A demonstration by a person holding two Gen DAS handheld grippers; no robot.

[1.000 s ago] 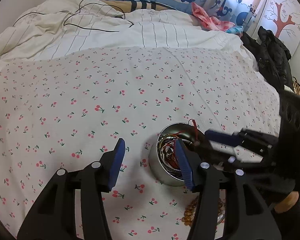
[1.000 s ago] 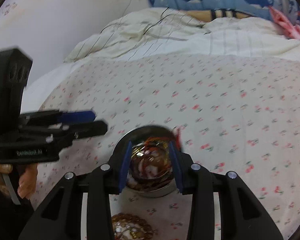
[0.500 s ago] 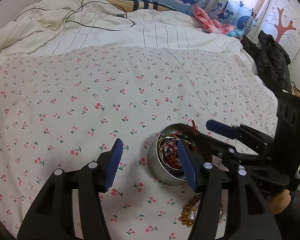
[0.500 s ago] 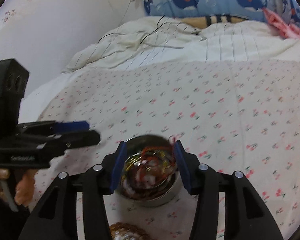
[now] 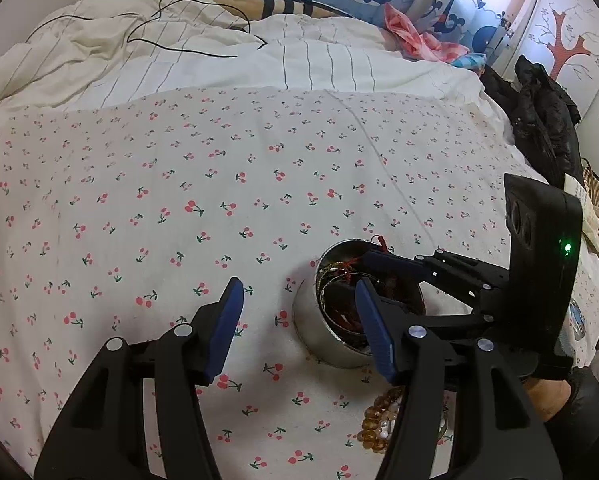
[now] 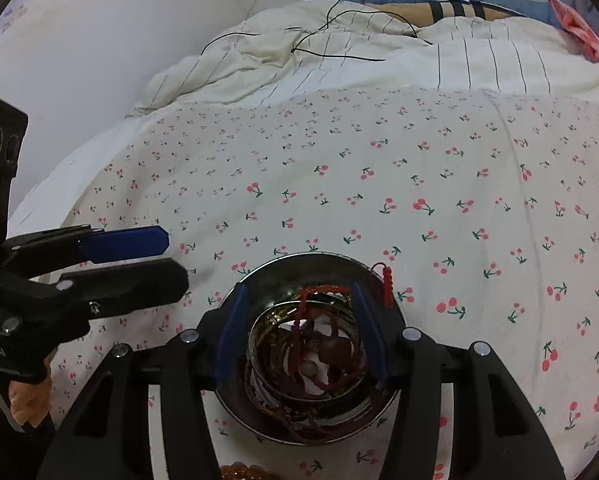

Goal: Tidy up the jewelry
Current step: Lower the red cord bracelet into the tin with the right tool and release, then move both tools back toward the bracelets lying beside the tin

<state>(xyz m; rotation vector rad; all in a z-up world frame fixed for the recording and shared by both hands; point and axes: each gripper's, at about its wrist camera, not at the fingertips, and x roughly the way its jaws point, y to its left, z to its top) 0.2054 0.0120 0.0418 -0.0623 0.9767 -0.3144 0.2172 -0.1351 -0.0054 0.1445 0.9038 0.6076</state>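
A round metal tin [image 5: 319,330] stands on the cherry-print bedsheet and holds a tangle of bangles and red and brown cords [image 6: 311,356]. A red tassel [image 6: 386,282] hangs over its far rim. My right gripper [image 6: 299,334] is open, its blue pads hovering over the tin and empty; it also shows in the left wrist view [image 5: 379,276]. My left gripper [image 5: 297,330] is open and empty just left of the tin. An amber bead bracelet [image 5: 379,426] lies on the sheet in front of the tin, partly hidden by my left finger.
A rumpled striped duvet [image 5: 219,60] with a black cable [image 5: 187,46] lies at the far end, before whale-print pillows. A black garment [image 5: 547,120] hangs off the bed's right edge. A white wall [image 6: 99,40] borders the left.
My right gripper opened wider and let the cords and bangles drop into the tin. My left gripper stayed open beside the tin.
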